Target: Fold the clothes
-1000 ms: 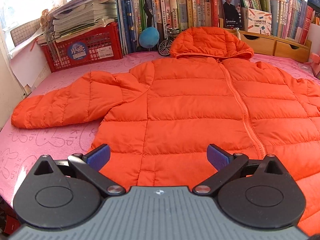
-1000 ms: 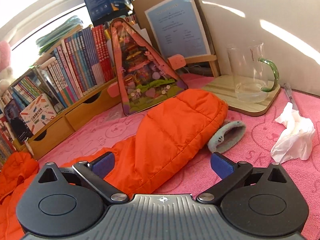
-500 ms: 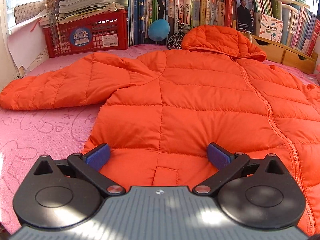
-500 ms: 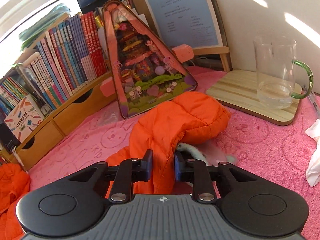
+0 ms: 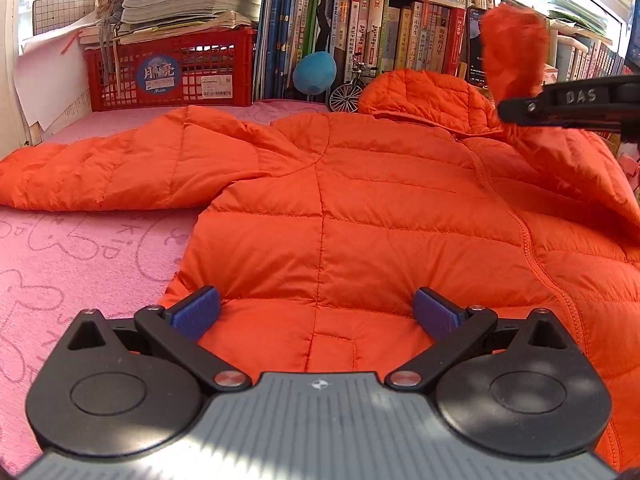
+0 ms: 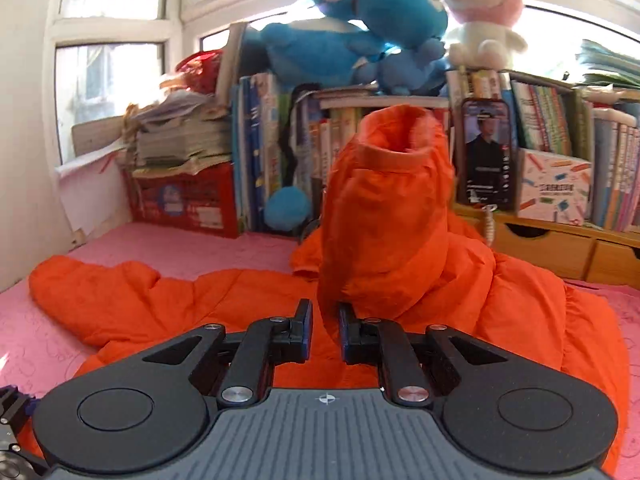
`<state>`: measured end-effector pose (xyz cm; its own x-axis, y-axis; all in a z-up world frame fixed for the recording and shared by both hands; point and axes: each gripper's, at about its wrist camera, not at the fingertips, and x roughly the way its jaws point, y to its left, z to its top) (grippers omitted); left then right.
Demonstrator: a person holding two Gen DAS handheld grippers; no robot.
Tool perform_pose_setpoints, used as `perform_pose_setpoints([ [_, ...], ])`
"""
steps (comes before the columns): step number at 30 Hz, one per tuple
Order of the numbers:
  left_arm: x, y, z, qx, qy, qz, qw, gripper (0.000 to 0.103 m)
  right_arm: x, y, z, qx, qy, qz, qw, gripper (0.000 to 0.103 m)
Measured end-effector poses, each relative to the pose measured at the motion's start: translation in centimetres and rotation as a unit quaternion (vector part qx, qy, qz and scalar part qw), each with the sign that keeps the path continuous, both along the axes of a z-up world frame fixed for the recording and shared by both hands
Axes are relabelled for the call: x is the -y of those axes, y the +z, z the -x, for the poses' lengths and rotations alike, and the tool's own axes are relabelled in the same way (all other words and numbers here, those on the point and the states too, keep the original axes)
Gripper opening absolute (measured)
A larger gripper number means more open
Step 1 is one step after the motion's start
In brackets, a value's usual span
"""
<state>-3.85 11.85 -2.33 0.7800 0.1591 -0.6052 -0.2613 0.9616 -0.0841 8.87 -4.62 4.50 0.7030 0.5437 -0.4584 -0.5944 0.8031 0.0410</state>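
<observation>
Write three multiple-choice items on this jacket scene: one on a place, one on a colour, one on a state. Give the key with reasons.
1. Where is the red crate? A left of the upright books; B on the jacket; C on the floor.
2. What colour is the jacket? A blue; B orange; C green.
3. What is the right gripper doing? A open above the jacket; B shut on the sleeve; C resting open on the crate.

A: the crate stands left of the book row.
B: the quilted fabric is orange.
B: the pads pinch the raised sleeve.
</observation>
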Motion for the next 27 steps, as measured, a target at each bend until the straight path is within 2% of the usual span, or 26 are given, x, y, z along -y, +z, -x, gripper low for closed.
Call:
perform_pose_setpoints([
  [2, -0.2, 0.0, 0.1, 0.005, -0.001, 0.007, 1.0000, 0.103, -2.1, -1.4, 0.9, -0.021, 0.031, 0.026, 0.999, 0.021],
  [4, -0.4, 0.0, 0.3, 0.010, -0.002, 0.014, 0.9998, 0.103, -2.1, -2.1, 1.1, -0.037, 0.037, 0.032, 0.998, 0.035],
  [6, -0.5, 0.0, 0.4, 0.014, -0.002, 0.019, 0.9997, 0.103, -1.0, -2.2, 1.3, -0.043, 0.037, 0.029, 0.998, 0.055],
  [8, -0.7, 0.0, 0.5, 0.018, -0.001, 0.024, 0.9996, 0.103, 0.7, -2.2, 1.8, -0.045, 0.045, 0.018, 0.998, 0.067],
  [11, -1.1, 0.3, 0.5, 0.020, 0.004, 0.035, 0.9992, 0.103, 3.4, -2.0, 2.7, -0.023, 0.023, 0.006, 0.999, 0.076],
  [14, -3.2, 2.4, -0.7, 0.036, -0.008, 0.115, 0.9926, 0.103, 5.4, -2.5, 3.4, 0.012, -0.028, 0.021, 0.999, 0.083],
  [16, -4.6, 4.0, -2.7, 0.067, -0.048, 0.165, 0.9829, 0.103, 6.1, -3.5, 3.4, 0.019, -0.057, 0.038, 0.997, 0.084],
  [18, -5.0, 5.3, -5.1, 0.098, -0.059, 0.165, 0.9796, 0.103, 6.4, -4.6, 3.0, 0.010, -0.083, 0.051, 0.995, 0.084],
  [22, -3.5, 4.7, -11.6, 0.113, -0.061, 0.096, 0.9871, 0.103, 6.4, -6.0, 2.3, -0.007, -0.115, 0.061, 0.991, 0.090],
  [25, -1.6, 2.7, -16.4, 0.049, -0.074, 0.075, 0.9932, 0.103, 5.8, -6.5, 1.8, -0.018, -0.123, 0.085, 0.989, 0.093],
  [27, -0.6, 1.4, -17.6, 0.030, -0.082, 0.097, 0.9915, 0.103, 5.6, -6.6, 1.8, -0.017, -0.125, 0.094, 0.988, 0.094],
])
